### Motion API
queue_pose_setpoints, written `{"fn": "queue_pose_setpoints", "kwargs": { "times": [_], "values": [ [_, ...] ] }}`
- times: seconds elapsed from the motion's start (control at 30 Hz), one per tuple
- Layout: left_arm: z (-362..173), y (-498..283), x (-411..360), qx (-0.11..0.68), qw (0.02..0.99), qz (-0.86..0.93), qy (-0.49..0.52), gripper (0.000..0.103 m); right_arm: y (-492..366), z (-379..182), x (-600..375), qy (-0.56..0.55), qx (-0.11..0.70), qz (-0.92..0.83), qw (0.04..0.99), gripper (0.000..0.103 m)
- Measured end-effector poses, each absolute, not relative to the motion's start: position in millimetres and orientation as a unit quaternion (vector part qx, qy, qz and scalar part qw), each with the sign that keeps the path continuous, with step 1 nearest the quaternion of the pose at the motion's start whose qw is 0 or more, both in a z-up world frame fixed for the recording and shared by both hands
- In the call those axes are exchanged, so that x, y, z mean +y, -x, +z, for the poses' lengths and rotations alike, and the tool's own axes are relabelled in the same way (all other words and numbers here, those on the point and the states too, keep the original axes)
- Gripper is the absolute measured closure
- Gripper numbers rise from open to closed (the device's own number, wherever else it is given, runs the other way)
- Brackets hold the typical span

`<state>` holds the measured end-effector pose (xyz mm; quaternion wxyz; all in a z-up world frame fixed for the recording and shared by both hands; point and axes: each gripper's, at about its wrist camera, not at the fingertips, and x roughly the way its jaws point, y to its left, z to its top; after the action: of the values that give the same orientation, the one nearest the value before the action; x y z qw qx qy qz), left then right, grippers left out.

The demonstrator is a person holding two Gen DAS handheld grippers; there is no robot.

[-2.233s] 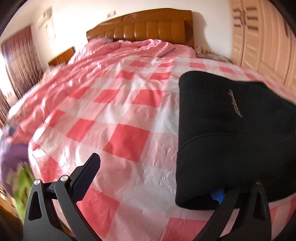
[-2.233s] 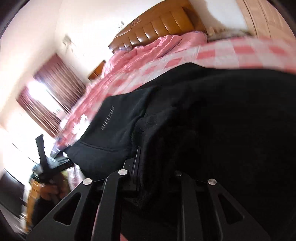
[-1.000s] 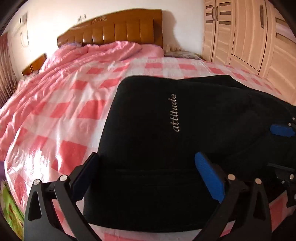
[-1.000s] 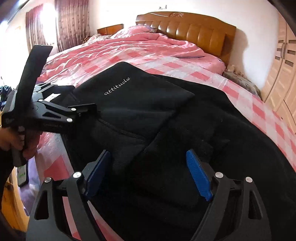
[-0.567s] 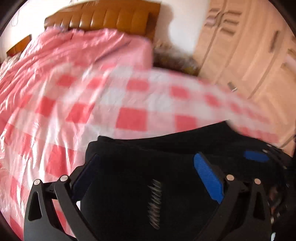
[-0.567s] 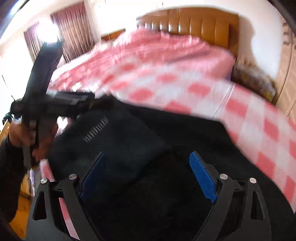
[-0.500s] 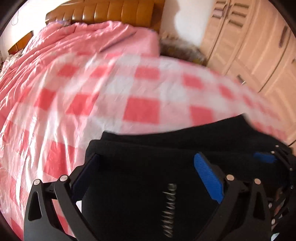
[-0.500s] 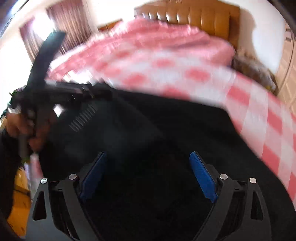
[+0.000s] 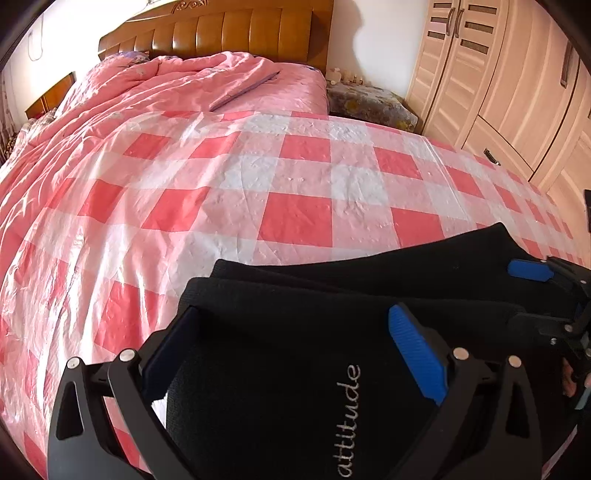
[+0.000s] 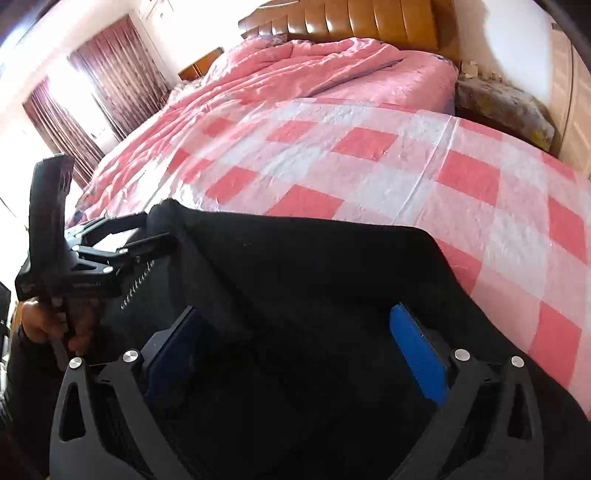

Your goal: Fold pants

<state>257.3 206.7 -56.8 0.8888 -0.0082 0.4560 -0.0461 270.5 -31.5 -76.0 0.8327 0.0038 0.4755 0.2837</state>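
The black pants [image 9: 303,332] lie folded in layers on the checked sheet near the bed's front edge, with white "attitude" lettering [image 9: 347,417] on top. They fill the lower part of the right wrist view [image 10: 314,280]. My left gripper [image 9: 291,350] is open, its jaws wide just over the top layer near its left edge. My right gripper [image 10: 295,350] is open over the pants further right. Each gripper shows in the other's view: the right one at the edge [image 9: 546,291], the left one hand-held [image 10: 122,240].
The pink and white checked sheet [image 9: 258,192] covers the bed beyond the pants. A rumpled pink duvet [image 9: 166,88] lies at the wooden headboard [image 9: 229,33]. A wardrobe [image 9: 509,81] stands to the right, curtains [image 10: 88,107] to the left.
Both grippers let go of the pants and opened. Both then swung forward over the folded pile, which now sits lower and nearer in both views.
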Motion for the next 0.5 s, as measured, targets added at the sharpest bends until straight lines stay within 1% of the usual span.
{"fn": "queue_pose_setpoints", "kwargs": {
  "times": [0.1,0.27,0.37,0.43,0.5],
  "values": [
    [-57,-257,206,0.455,0.889,-0.043,0.005,0.001,-246,-59,-45,-0.032,0.458,0.290,0.839,0.005],
    [-57,-256,205,0.452,0.891,-0.039,0.004,0.001,-174,-49,-52,-0.003,0.438,0.292,0.850,0.005],
    [-56,-255,203,0.450,0.892,-0.035,-0.001,0.001,-140,-59,-35,0.042,0.430,0.308,0.847,0.005],
    [-56,-256,202,0.450,0.892,-0.033,-0.002,0.001,-134,-77,-26,0.071,0.443,0.295,0.844,0.005],
    [-56,-256,202,0.451,0.892,-0.031,-0.001,0.001,-140,-87,-37,0.022,0.451,0.299,0.841,0.004]
  ]
}}
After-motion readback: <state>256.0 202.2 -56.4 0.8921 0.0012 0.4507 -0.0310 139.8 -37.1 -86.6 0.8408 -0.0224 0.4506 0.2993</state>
